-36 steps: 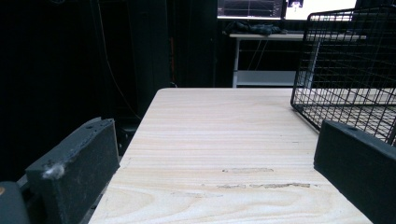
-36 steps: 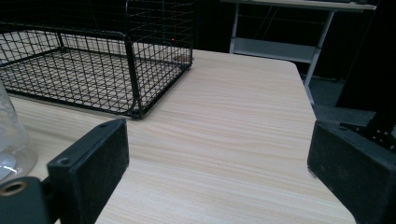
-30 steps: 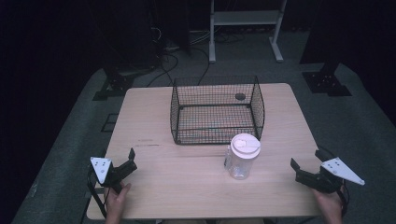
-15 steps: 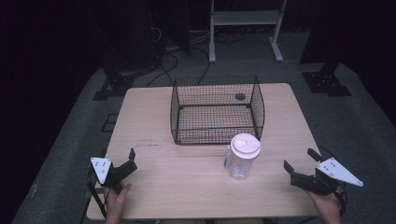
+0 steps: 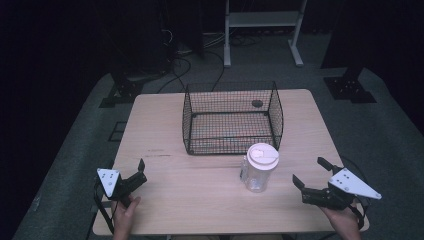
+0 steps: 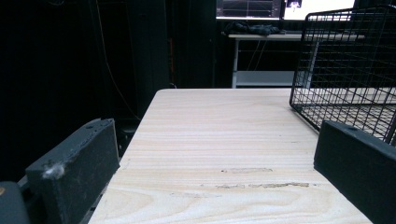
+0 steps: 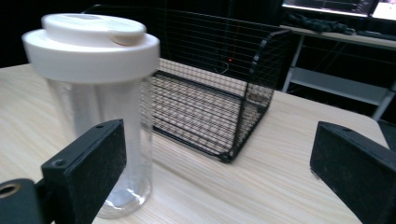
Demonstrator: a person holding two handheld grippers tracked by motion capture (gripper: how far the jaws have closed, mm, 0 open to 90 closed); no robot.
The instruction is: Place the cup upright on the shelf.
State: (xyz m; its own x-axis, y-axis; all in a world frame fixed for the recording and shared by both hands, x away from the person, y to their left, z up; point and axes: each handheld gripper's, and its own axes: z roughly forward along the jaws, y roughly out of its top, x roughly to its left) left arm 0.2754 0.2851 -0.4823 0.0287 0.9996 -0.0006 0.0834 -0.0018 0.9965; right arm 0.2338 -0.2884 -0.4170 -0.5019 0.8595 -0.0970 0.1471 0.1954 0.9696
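1. Jar (image 5: pixel 259 169) stands upright on the table (image 5: pixel 200 195), just in front of the basket (image 5: pixel 231 117), near its front right corner, with its white lid (image 5: pixel 263 156) on
2. Our right gripper (image 5: pixel 311 177) sits to the jar's right, near it but apart, jaws spread wide and holding nothing; in the right gripper view the jar (image 7: pixel 105 121) stands ahead, off toward one jaw
3. Our left gripper (image 5: pixel 139 172) rests near the table's front left corner, well apart from the jar, jaws spread too, with bare wood between them
4. We judge the step in hand to be the reach for the jar with the right gripper
5. To do it well, we should swing the gripper until the jar sits midway between the jaws, not against one of them
6. We should take the clear wall below the lid, low enough that the jar will not tip, and keep the jaws level
7. The wall looks smooth and may slip, so we should close squarely and firmly before lifting
8. The basket's wire stands close behind, so we should come in from the side and not push the jar into it
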